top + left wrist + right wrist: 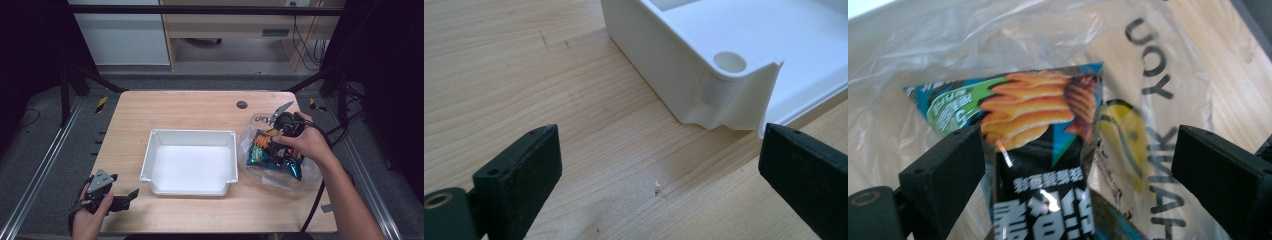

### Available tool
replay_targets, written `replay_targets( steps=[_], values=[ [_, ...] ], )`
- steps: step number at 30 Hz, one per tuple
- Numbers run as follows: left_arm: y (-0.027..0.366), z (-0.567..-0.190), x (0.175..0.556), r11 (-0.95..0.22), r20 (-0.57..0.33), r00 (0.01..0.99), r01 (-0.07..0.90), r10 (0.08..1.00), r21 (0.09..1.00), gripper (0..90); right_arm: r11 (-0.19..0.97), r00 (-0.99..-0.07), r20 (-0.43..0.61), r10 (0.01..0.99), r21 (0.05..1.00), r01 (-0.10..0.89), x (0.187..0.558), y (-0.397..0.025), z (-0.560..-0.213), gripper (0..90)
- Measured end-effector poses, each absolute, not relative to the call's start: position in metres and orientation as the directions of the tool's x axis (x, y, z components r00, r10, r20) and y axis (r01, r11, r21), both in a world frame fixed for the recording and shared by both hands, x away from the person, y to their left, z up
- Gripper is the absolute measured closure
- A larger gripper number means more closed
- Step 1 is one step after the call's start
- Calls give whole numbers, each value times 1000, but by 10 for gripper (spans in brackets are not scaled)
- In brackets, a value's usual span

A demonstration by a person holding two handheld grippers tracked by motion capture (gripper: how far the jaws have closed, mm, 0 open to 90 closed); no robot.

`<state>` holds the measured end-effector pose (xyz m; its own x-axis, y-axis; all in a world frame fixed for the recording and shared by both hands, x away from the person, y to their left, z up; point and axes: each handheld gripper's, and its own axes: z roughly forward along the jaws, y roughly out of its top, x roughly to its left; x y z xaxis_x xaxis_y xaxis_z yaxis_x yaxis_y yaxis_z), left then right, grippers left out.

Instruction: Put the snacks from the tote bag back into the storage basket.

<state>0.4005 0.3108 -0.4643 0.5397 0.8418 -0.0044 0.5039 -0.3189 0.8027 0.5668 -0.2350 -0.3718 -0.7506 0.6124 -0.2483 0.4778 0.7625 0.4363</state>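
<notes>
A white plastic bin sits empty at the middle of the wooden table. Its near-left corner fills the upper right of the left gripper view. My left gripper rests open on the table's near left, jaws wide apart over bare wood. To the right lies a clear plastic bag holding snack packets. My right gripper hovers open inside the bag's mouth. A black and blue chip packet with a picture of ridged chips lies between its jaws, untouched by them. The clear bag carries black lettering.
A round cable port sits at the table's far edge. Black frame posts stand at both sides and a cable trails off the right edge. Bare wood lies between the bin and my left gripper.
</notes>
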Motion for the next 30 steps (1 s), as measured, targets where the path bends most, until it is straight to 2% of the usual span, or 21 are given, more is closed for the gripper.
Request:
replay_targets(
  steps=[15, 30],
  values=[
    [310, -465, 396, -325, 8, 534, 503, 846, 801, 33, 774, -772, -215, 598, 403, 488, 555, -234, -399, 77],
    [309, -467, 397, -336, 9, 541, 509, 841, 792, 34, 788, -783, -192, 591, 342, 511, 564, -242, -422, 89]
  ],
)
